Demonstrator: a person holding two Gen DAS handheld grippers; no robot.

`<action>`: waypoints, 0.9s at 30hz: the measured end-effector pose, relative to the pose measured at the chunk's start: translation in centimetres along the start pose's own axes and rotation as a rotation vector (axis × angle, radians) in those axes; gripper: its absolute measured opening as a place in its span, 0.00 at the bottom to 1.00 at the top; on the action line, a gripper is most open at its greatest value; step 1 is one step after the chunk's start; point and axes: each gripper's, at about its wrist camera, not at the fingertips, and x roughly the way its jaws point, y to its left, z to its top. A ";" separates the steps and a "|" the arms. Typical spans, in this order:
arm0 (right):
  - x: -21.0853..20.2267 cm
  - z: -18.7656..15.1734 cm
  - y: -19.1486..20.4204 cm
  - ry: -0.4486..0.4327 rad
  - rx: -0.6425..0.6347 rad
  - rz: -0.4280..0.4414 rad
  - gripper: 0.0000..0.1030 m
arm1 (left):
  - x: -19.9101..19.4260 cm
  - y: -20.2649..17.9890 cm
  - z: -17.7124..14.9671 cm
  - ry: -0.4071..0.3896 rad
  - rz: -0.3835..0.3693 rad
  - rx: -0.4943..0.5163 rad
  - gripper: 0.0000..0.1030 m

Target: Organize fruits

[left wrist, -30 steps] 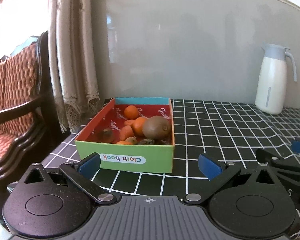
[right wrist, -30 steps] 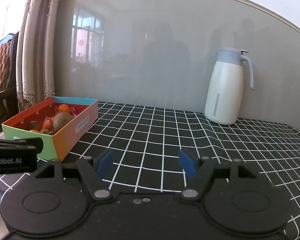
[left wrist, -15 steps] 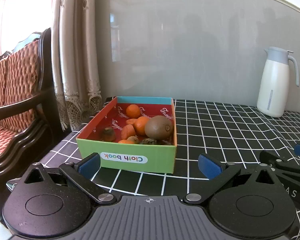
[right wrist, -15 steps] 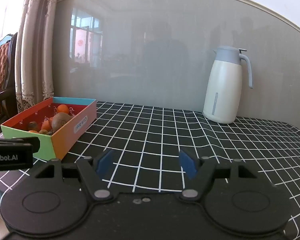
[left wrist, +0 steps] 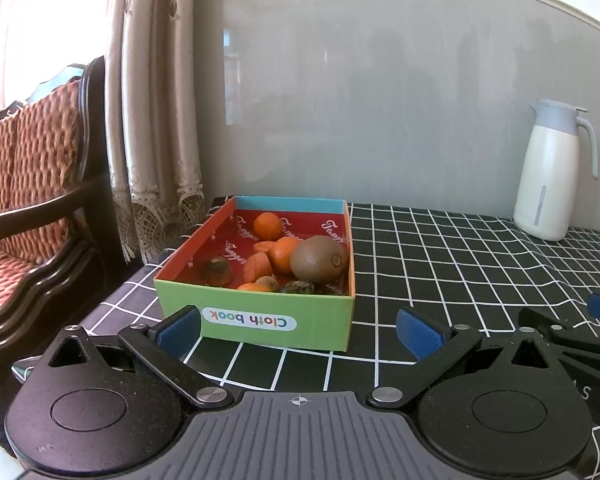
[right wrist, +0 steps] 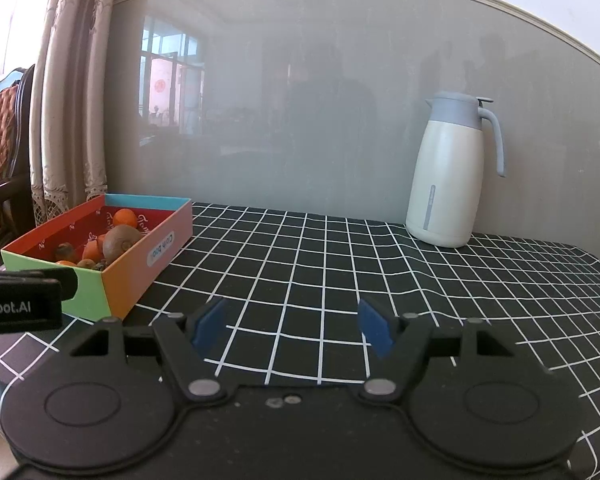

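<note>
Both hand-held grippers: left (left wrist: 298, 330), right (right wrist: 290, 326), agape, empty.

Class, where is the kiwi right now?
In the left wrist view, the kiwi lies inside the box, against its right wall, touching an orange on its left.

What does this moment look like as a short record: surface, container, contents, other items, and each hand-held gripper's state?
surface: black checked tablecloth
container: open cardboard box, labelled "Cloth book", at the table's left end
contents: kiwi, tangerines, smaller orange and brown pieces, all inside the box
other items: white jug upright by the wall; curtain; wooden chair
left hand-held gripper: open, empty, facing the box
right hand-held gripper: open, empty, over bare cloth
</note>
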 end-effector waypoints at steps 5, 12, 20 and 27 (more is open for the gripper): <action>0.0 0.0 0.0 0.001 0.000 0.001 0.69 | -0.1 0.0 0.0 -0.001 -0.001 0.002 1.00; 0.0 0.0 0.0 0.001 0.000 0.000 0.69 | -0.1 -0.1 0.0 -0.003 -0.004 0.003 1.00; 0.0 0.0 -0.1 0.001 -0.001 -0.002 0.69 | 0.0 -0.1 0.1 -0.004 -0.006 0.002 1.00; 0.0 0.0 -0.1 0.002 -0.001 -0.002 0.69 | -0.1 -0.2 0.1 -0.004 -0.006 0.004 1.00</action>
